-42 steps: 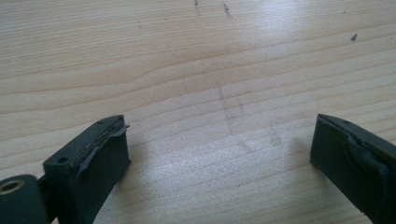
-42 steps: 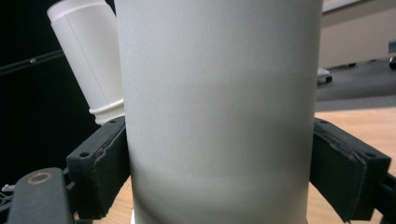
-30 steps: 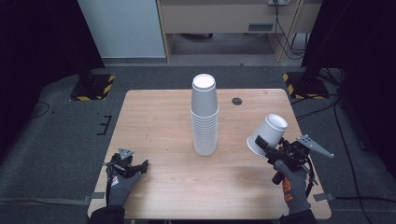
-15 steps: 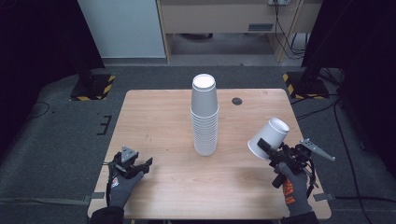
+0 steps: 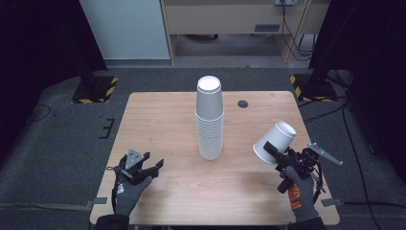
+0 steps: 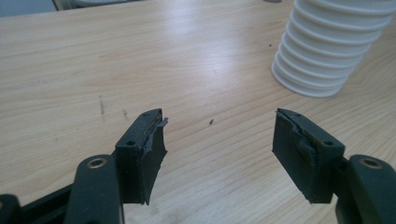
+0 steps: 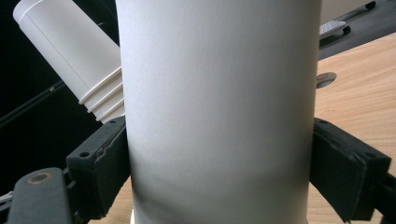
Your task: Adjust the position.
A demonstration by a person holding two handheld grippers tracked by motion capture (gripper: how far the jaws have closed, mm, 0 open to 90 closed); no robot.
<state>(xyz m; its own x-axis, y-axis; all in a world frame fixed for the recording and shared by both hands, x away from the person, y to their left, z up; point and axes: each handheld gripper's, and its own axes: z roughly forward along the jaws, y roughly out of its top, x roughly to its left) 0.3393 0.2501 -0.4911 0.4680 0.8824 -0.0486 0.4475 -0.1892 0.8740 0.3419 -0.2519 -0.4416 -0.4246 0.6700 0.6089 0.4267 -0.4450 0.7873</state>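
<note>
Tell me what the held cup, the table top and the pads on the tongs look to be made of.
Held cup: matte white, faint grainy wall, looks like paper or foam; can't tell which. It's clamped in the right tongs.
Table top: pale wood-grain with a soft sheen, probably laminate or veneer.
Left tongs pads: black, dull, torn at the edges, so likely rubber or foam.

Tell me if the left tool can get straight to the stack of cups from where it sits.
Probably yes. The left tool sits open and empty near the table's front-left, and bare wood lies between it and the stack of cups. The right tool holds its single cup off to the other side.
</note>
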